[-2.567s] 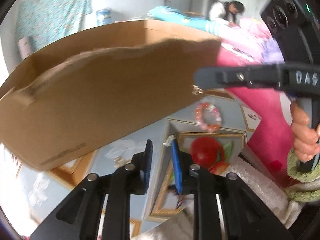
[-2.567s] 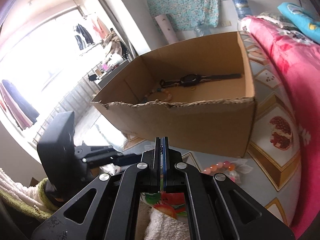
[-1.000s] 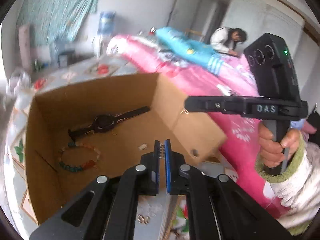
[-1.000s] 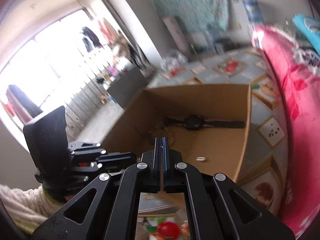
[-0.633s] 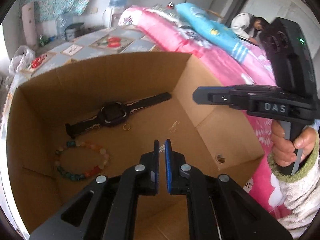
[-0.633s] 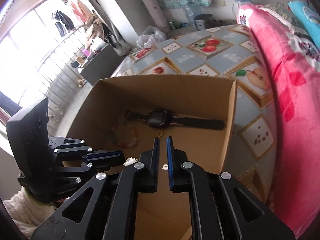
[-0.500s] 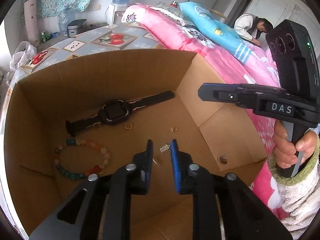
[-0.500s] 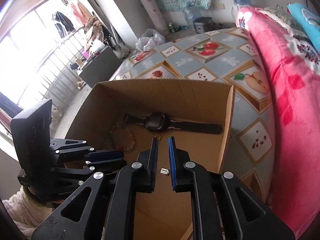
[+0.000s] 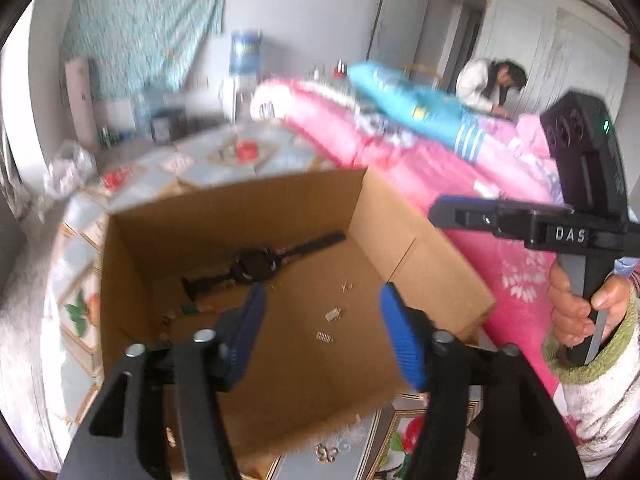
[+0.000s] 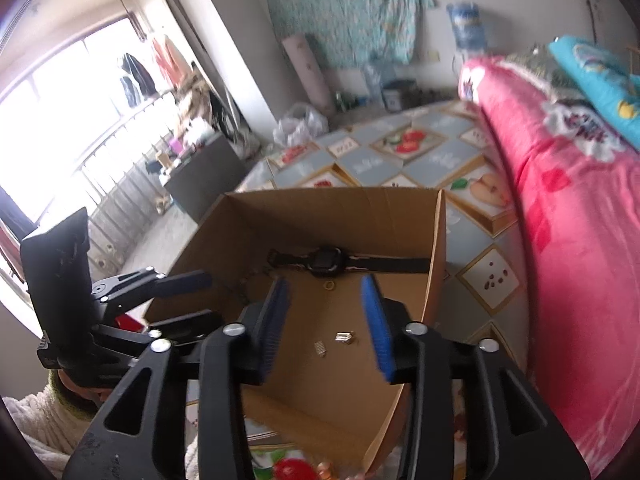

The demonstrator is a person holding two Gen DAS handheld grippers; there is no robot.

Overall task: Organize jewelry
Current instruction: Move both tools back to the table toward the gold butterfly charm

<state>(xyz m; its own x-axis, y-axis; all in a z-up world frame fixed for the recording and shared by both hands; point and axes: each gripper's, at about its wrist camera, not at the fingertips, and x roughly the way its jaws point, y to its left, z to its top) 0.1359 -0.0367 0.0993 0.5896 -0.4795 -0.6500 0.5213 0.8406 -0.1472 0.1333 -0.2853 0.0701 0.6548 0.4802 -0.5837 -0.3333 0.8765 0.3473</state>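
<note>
Fingers (image 9: 248,322) of the left gripper (image 9: 320,330) and of the right gripper (image 10: 326,320) spread wide and empty above the open brown cardboard box (image 9: 420,264). On its floor, mid-frame, lie a black strap wristwatch (image 10: 326,262), a thin gold ring (image 10: 329,285) and tiny silver clasps (image 10: 345,337). These look light, hard and slippery; the watch is likely best pinched across its strap.

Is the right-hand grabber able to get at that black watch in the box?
Probably yes. The box is open on top, the right gripper hangs over it with fingers apart, and the watch lies uncovered on the box floor just ahead.
</note>
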